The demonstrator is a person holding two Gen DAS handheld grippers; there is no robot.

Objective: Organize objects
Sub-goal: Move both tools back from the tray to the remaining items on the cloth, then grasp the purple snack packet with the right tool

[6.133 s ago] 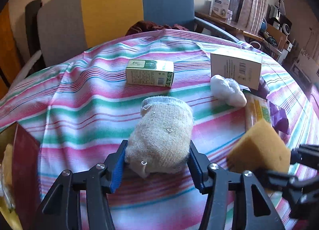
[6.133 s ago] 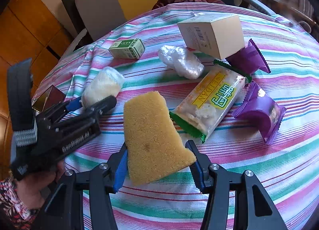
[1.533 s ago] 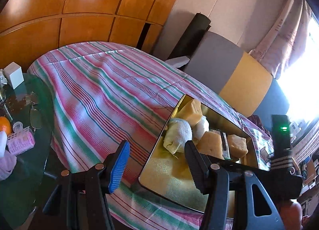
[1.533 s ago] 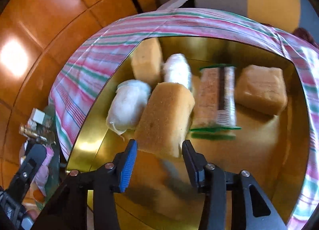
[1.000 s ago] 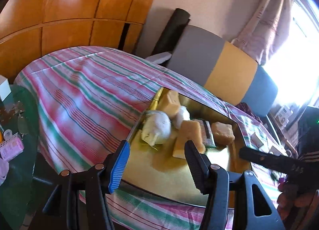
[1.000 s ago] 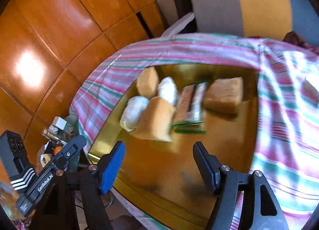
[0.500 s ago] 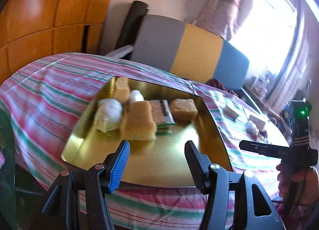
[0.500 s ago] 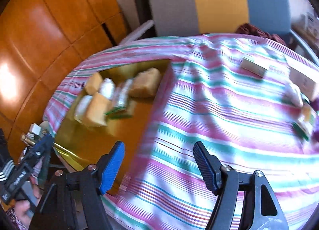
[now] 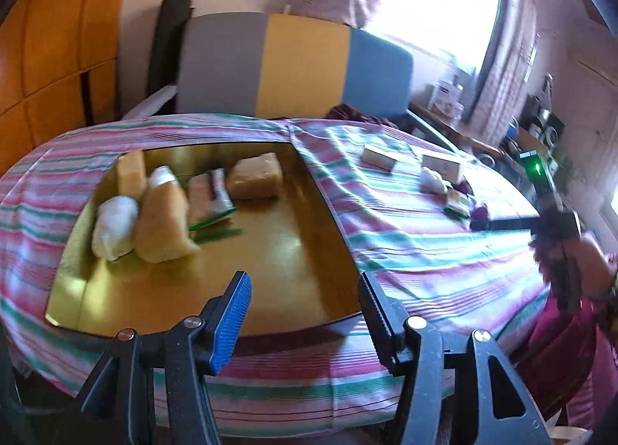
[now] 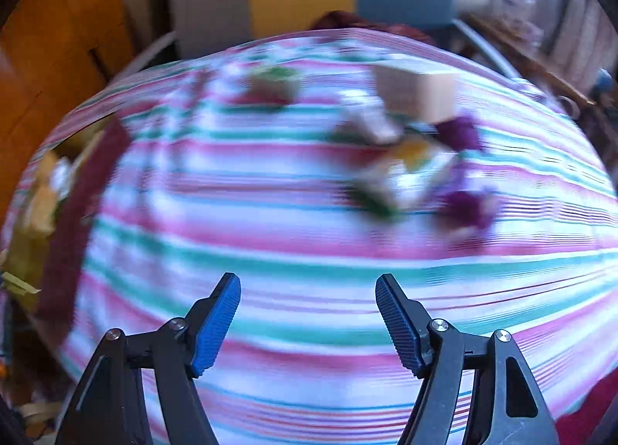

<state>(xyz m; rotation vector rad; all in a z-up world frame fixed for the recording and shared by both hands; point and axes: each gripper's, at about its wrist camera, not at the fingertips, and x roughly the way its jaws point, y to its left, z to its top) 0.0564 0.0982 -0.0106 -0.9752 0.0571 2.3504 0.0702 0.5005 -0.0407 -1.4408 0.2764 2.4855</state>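
Since six seconds ago, the sponge (image 9: 164,223) and the white bundle (image 9: 114,226) have been carried off the striped cloth and set down in the gold tray (image 9: 270,263), and both grippers have been drawn back empty.

The left gripper (image 9: 303,313) is seen spread wide with nothing between its pads, poised above the tray's near rim. The right gripper (image 10: 309,323) is likewise held wide open and empty over bare striped cloth on the worktop (image 10: 309,252).

In the tray, the items are gathered toward the far left corner: the bundle just beside the sponge, a pale block (image 9: 131,172) behind them, a snack packet (image 9: 210,192) and a brown block (image 9: 255,176) to the right. The tray's near and right portions are left bare.

Across the cloth, well apart from the tray, two small boxes (image 9: 380,157) and a cluster of wrapped items (image 9: 455,199) are seen near the far right edge. The right wrist view is heavily blurred; no printing can be read in either view.
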